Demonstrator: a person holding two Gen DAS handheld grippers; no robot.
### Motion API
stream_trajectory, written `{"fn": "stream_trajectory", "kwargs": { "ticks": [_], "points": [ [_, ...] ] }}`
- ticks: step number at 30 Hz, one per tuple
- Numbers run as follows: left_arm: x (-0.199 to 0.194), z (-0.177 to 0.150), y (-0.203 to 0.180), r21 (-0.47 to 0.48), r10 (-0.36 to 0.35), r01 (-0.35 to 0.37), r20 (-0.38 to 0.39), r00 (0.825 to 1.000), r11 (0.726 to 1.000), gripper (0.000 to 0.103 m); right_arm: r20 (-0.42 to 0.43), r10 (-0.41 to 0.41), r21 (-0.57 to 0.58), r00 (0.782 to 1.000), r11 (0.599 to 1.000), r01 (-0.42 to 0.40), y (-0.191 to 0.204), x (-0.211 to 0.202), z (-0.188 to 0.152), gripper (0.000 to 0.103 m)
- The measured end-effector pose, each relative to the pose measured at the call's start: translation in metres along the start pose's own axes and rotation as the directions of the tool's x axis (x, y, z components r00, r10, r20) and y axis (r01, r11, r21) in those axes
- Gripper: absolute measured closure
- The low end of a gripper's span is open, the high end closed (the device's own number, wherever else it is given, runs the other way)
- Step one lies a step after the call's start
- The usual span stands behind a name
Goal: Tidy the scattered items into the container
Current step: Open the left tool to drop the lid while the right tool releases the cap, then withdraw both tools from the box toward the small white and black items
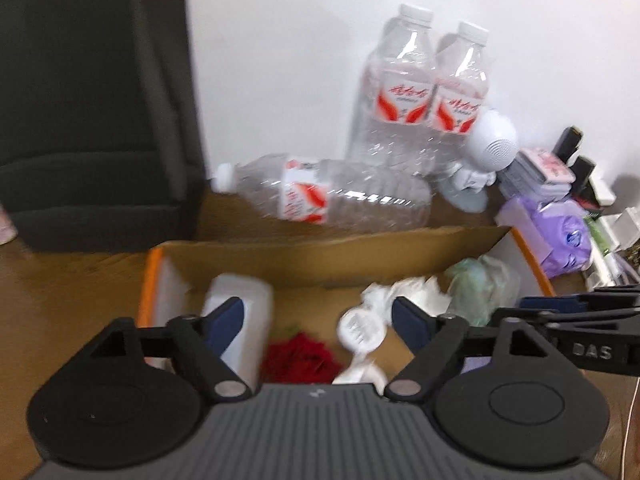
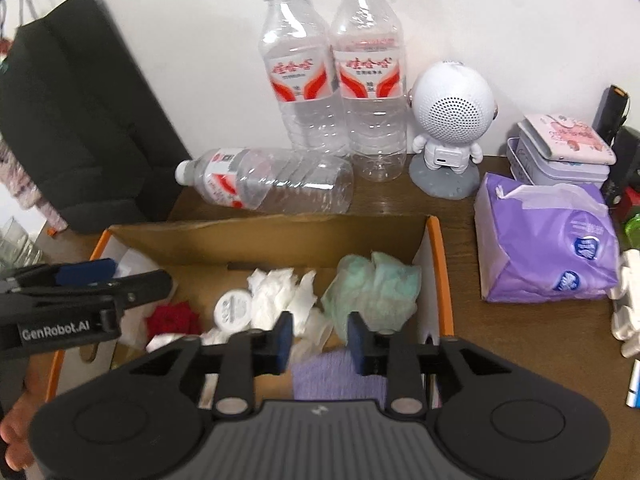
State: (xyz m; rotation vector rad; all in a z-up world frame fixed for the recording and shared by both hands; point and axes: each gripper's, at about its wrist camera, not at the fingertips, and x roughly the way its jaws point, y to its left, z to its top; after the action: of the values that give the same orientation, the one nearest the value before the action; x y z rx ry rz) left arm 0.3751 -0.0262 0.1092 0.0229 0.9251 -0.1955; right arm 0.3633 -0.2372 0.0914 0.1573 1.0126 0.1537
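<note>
An open cardboard box [image 2: 280, 238] with orange edges sits on the brown table; it also shows in the left wrist view [image 1: 320, 256]. Inside lie white crumpled tissue [image 2: 276, 296], a green crumpled wad [image 2: 372, 292], a small round white lid [image 2: 233, 306], a red flower [image 2: 172, 318], a purple cloth [image 2: 324, 376] and a white container [image 1: 244, 312]. My left gripper [image 1: 318, 320] is open and empty above the box's left part. My right gripper [image 2: 320, 338] is open and empty above the box's near right part.
One empty water bottle [image 2: 268, 184] lies behind the box; two more [image 2: 336, 80] stand against the wall. A white astronaut speaker [image 2: 450, 120], a purple tissue pack [image 2: 548, 240], tins [image 2: 560, 152] and small items are at the right. A black bag [image 2: 80, 128] stands at the left.
</note>
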Motion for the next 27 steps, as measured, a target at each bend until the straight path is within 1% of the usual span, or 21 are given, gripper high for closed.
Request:
{"fn": "stream_trajectory", "kwargs": {
  "ticks": [2, 3, 5, 7, 10, 11, 14, 16, 18, 19, 21, 24, 25, 26, 27],
  "points": [
    [-0.016, -0.002, 0.0, 0.002, 0.047, -0.047, -0.026, 0.999, 0.999, 0.011, -0.019, -0.018, -0.015, 1.0, 1.0, 0.018, 0.007, -0.013, -0.004, 0.054],
    [-0.025, -0.003, 0.0, -0.002, 0.065, -0.065, -0.042, 0.997, 0.998, 0.009, -0.021, -0.028, -0.023, 0.999, 0.999, 0.027, 0.01, -0.021, -0.006, 0.05],
    [-0.043, -0.005, 0.001, -0.01, 0.083, -0.084, -0.061, 0.995, 0.996, 0.008, -0.017, -0.04, -0.036, 0.999, 0.999, 0.039, 0.015, -0.039, -0.01, 0.032],
    [-0.067, -0.009, 0.001, -0.018, 0.103, -0.104, -0.044, 0.994, 0.994, 0.004, -0.007, -0.051, -0.04, 0.999, 0.998, 0.051, 0.019, -0.058, -0.015, 0.025],
    [-0.103, -0.015, 0.0, -0.033, 0.124, -0.125, -0.014, 0.992, 0.992, 0.001, 0.013, -0.066, -0.053, 0.998, 0.996, 0.067, 0.029, -0.089, -0.023, 0.024],
    [-0.116, -0.019, -0.002, -0.035, 0.127, -0.127, -0.003, 0.992, 0.991, 0.0, 0.023, -0.067, -0.056, 0.997, 0.996, 0.069, 0.033, -0.1, -0.026, 0.023],
    [-0.151, -0.032, -0.01, -0.021, 0.133, -0.132, 0.046, 0.99, 0.991, 0.0, 0.068, -0.064, -0.064, 0.996, 0.996, 0.069, 0.043, -0.132, -0.036, 0.019],
    [-0.17, -0.042, -0.016, -0.01, 0.149, -0.149, 0.082, 0.985, 0.989, 0.0, 0.106, -0.06, -0.07, 0.993, 0.995, 0.068, 0.05, -0.151, -0.045, 0.018],
    [-0.188, -0.057, -0.021, -0.006, 0.166, -0.166, 0.133, 0.977, 0.986, 0.0, 0.148, -0.051, -0.08, 0.988, 0.995, 0.064, 0.056, -0.17, -0.056, 0.017],
    [-0.198, -0.066, -0.024, -0.012, 0.175, -0.175, 0.171, 0.97, 0.984, 0.0, 0.166, -0.047, -0.085, 0.985, 0.994, 0.062, 0.059, -0.177, -0.062, 0.016],
    [-0.215, -0.086, -0.029, -0.029, 0.185, -0.184, 0.256, 0.949, 0.983, 0.0, 0.219, -0.028, -0.089, 0.975, 0.995, 0.048, 0.061, -0.193, -0.077, 0.016],
    [-0.235, -0.12, -0.043, 0.0, 0.196, -0.211, 0.375, 0.906, 0.977, 0.0, 0.309, -0.008, -0.096, 0.951, 0.995, 0.04, 0.062, -0.21, -0.107, 0.015],
    [-0.241, -0.134, -0.049, 0.012, 0.21, -0.237, 0.422, 0.882, 0.971, 0.0, 0.343, -0.007, -0.105, 0.939, 0.993, 0.046, 0.063, -0.214, -0.118, 0.015],
    [-0.247, -0.149, -0.055, 0.023, 0.224, -0.266, 0.473, 0.852, 0.964, 0.0, 0.382, -0.006, -0.125, 0.924, 0.99, 0.058, 0.065, -0.217, -0.131, 0.015],
    [-0.252, -0.165, -0.061, 0.034, 0.227, -0.285, 0.52, 0.823, 0.958, 0.0, 0.428, -0.004, -0.148, 0.904, 0.986, 0.074, 0.066, -0.222, -0.147, 0.015]
  ]
}}
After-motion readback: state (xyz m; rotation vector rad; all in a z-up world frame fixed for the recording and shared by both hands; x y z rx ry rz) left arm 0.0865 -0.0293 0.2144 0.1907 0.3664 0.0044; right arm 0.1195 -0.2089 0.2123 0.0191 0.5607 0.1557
